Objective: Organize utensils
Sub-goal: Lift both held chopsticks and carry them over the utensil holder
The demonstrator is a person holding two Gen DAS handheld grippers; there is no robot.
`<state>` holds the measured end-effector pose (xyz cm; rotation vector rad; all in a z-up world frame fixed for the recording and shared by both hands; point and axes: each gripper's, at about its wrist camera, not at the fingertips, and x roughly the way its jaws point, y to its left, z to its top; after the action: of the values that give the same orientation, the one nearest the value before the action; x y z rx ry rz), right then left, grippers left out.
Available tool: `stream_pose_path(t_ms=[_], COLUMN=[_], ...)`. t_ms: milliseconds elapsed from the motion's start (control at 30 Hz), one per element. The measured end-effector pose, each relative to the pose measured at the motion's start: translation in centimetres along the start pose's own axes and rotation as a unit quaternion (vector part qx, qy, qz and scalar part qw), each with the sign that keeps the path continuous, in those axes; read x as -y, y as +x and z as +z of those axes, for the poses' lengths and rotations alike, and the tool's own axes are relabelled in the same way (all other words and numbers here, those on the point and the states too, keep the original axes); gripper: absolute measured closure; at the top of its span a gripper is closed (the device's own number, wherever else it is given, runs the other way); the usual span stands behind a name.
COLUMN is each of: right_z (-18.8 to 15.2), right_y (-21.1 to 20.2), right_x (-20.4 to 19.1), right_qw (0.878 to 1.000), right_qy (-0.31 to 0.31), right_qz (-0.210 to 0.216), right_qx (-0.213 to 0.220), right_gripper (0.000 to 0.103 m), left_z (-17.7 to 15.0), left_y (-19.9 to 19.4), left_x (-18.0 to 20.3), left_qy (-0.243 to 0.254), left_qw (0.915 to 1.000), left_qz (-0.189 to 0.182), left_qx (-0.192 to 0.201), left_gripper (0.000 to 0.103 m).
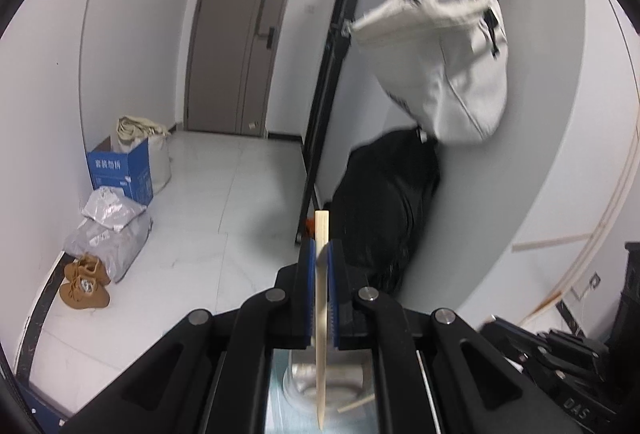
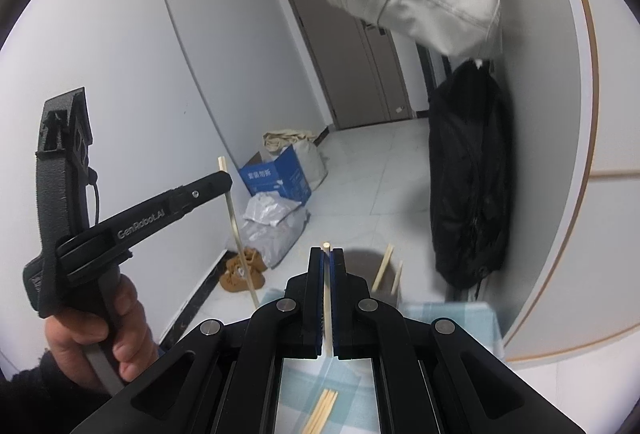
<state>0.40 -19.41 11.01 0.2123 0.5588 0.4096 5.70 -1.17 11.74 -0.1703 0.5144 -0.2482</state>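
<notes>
The work surface is a table under a pale blue checked cloth [image 2: 448, 318], standing in a white-walled entrance with glossy white floor tiles. Nearest, in the right wrist view, a small bundle of loose pale wooden chopsticks [image 2: 322, 410] lies flat on the cloth below the jaws, pointing diagonally up to the right. The right gripper [image 2: 327, 266] is clamped narrow on one pale wooden chopstick [image 2: 327, 298], long axis roughly upright, round end topmost. The left gripper [image 1: 321, 254] is likewise closed on a flat-ended pale wooden chopstick [image 1: 321, 298], near vertical, blunt end up and tapered tip down over a shiny metal cylindrical holder [image 1: 340, 386]; another stick rests slanted at its rim. In the right view the hand [image 2: 100, 330] carrying the left gripper [image 2: 226, 183] is visible with its stick steep. Just beyond the right jaws, two sticks [image 2: 383, 266] already stand tilted in a container whose body is in shadow. Judgement: sorting is partly done, two sticks in hand, the bundle outstanding. Farther off: blue cardboard box [image 1: 120, 170], tan suede shoes [image 1: 86, 280], black coat [image 2: 468, 178], white bag [image 1: 444, 62], grey door [image 1: 240, 34].
</notes>
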Motion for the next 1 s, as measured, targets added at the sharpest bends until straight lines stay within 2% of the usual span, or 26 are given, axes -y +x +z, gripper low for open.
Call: stream_pose_path(t_ms=[233, 433, 700, 1000], right_z=[3.8, 5.6, 6.1, 5.3], right_y=[0.3, 1.3, 3.3, 5.7], right_x=[0.7, 1.8, 2.8, 3.2], right_qw=[1.0, 1.0, 0.999, 0.999], right_qy=[0.001, 0.002, -0.009, -0.024], right_qz=[-0.012, -0.023, -0.037, -0.044], right_qx=[0.011, 0.012, 0.002, -0.019], right_gripper=[0.101, 0.101, 0.101, 0.101], left_z=[1.8, 1.5, 0.2, -1.2], left_y=[2.2, 4.7, 8.5, 10.1], left_x=[-0.1, -0.4, -1.4, -2.1], left_qy=[-0.011, -0.017, -0.035, -0.043], left_qw=[0.9994, 0.9986, 0.9989, 0.9983], left_qz=[0.001, 0.002, -0.01, -0.033], left_qx=[0.034, 0.049, 0.028, 0.021], left_gripper=[0.101, 0.101, 0.101, 0.101])
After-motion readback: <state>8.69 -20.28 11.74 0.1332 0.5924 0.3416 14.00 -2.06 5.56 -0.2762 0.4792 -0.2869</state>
